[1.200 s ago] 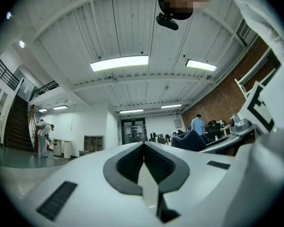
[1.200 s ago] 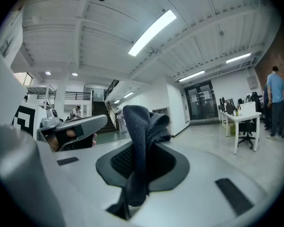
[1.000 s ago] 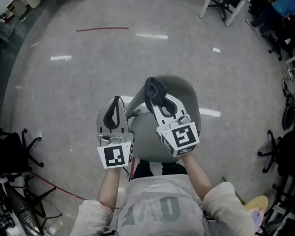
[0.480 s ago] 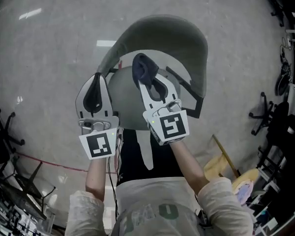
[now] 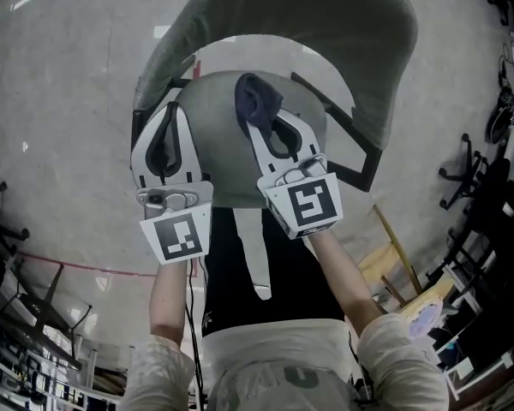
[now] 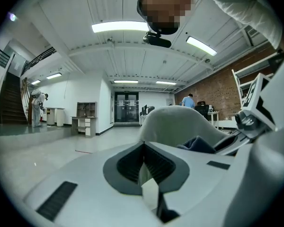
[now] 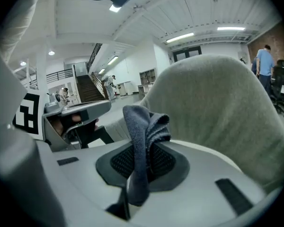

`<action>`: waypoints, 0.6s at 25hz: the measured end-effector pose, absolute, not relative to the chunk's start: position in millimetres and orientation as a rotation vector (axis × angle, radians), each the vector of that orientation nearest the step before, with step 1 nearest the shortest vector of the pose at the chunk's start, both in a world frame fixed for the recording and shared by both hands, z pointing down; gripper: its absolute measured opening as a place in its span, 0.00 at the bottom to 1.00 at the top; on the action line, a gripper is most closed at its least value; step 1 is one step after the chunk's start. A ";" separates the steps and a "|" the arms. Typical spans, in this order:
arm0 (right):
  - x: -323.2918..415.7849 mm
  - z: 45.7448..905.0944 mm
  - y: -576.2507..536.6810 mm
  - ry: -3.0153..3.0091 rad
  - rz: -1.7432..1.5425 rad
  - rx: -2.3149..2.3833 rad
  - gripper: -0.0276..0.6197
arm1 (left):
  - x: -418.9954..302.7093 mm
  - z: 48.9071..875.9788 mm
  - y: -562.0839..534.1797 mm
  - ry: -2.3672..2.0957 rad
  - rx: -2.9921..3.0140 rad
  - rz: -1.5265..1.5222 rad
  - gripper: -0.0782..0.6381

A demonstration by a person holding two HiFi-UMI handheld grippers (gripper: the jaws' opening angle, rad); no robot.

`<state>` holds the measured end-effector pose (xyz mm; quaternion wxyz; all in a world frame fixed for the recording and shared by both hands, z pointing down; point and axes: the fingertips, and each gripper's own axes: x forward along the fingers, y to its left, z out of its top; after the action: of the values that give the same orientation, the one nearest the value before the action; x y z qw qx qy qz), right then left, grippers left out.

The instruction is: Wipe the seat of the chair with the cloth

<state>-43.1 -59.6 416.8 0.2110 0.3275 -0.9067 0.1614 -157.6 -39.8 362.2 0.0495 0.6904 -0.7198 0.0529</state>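
The cloth [image 7: 143,126] is a dark blue-grey rag, folded over and bunched up. It's pinched upright in the jaws of the right tongs [image 5: 254,120], with its crumpled top poking out past the tips. The chair [image 5: 343,24] is a grey shell type with a curved back. Its rounded seat [image 5: 212,148] sits under both tongs, left tongs [image 5: 167,110] included, and the back rises just beyond their tips.

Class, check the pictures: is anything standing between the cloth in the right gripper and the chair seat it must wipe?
Nothing visible does. The cloth, clamped in the right gripper, hangs over the bare grey seat. The left gripper, shut and empty, sits off to the left side, not between them.
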 end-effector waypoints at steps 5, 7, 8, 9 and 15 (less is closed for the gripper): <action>-45.8 442.8 -51.7 -2.524 0.497 0.866 0.13 | -164.4 379.5 -39.9 -2.206 2.064 0.154 0.13; -50.6 453.6 -48.1 -2.517 0.591 0.863 0.13 | -165.9 381.2 -38.2 -2.207 2.061 0.149 0.13; -54.6 458.8 -46.3 -2.514 0.665 0.860 0.13 | -166.2 381.8 -36.1 -2.207 2.062 0.150 0.13; -59.5 464.4 -44.9 -2.509 0.757 0.856 0.13 | -166.6 382.3 -33.0 -2.209 2.063 0.156 0.13; -108.1 508.3 -50.7 -2.407 1.324 0.807 0.13 | -173.1 377.2 -20.8 -2.211 2.095 0.135 0.13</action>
<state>-108.1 -50.7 508.3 0.1386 0.2791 -0.8325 0.4581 -173.1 -20.8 377.2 0.0463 0.6865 -0.7243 0.0441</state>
